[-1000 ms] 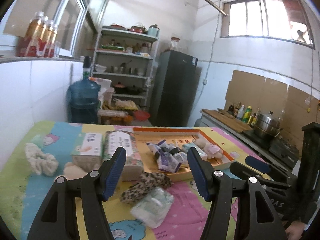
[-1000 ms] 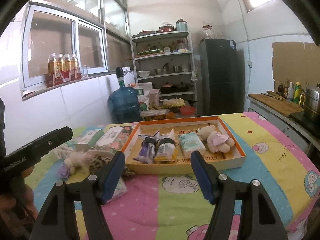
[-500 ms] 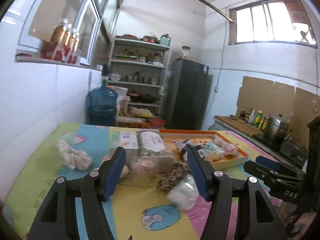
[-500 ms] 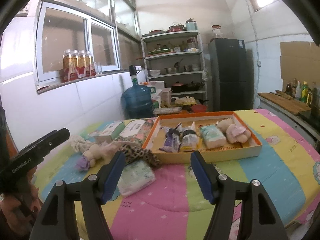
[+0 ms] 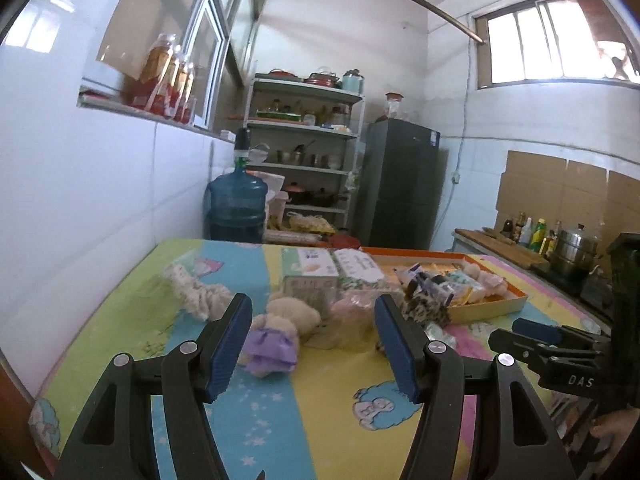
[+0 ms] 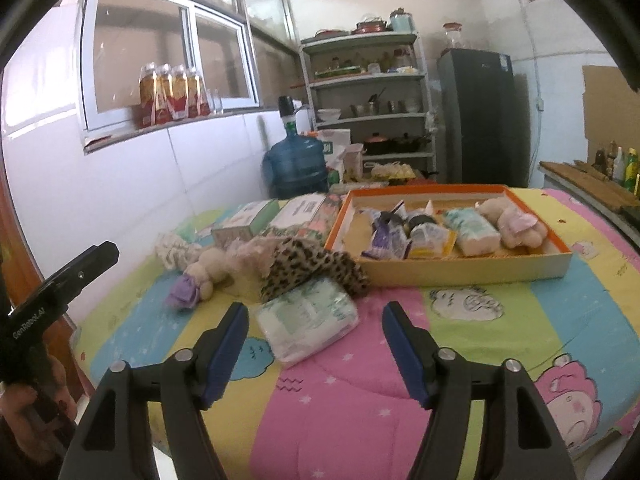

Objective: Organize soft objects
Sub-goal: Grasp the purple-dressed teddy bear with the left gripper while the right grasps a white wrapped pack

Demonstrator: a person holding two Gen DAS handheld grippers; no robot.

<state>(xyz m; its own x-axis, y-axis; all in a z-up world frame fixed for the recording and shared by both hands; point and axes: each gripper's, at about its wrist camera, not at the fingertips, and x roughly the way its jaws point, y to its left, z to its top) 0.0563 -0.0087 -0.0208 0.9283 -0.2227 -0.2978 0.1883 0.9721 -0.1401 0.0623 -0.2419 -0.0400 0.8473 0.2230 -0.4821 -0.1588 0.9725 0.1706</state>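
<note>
Your left gripper is spread wide with nothing between its blue pads, hanging above the quilted cover and pointing at a small plush bear with a purple skirt that lies just past the fingertips. Your right gripper is likewise released; its jaws have just been opening further, and nothing is pinched between them, though a clear-wrapped tissue pack lies on the cover just ahead of the gap, not touching either pad. Behind that pack sits a leopard-print cloth, partly overlapping it, and to its left a pale pink soft item rests against the bear. Further left, a cream knitted piece lies on its own on the green stripe. Two boxed tissue packs stand side by side behind the pile, near the wall. The orange-rimmed tray sits to the right of the pile, and inside it in a row you can see a purple packet, a yellow-edged packet, a white wrapped pack and a plush with a pink top at the right end. Beyond the bed stand a blue water jug, metal shelves and a dark fridge.
</note>
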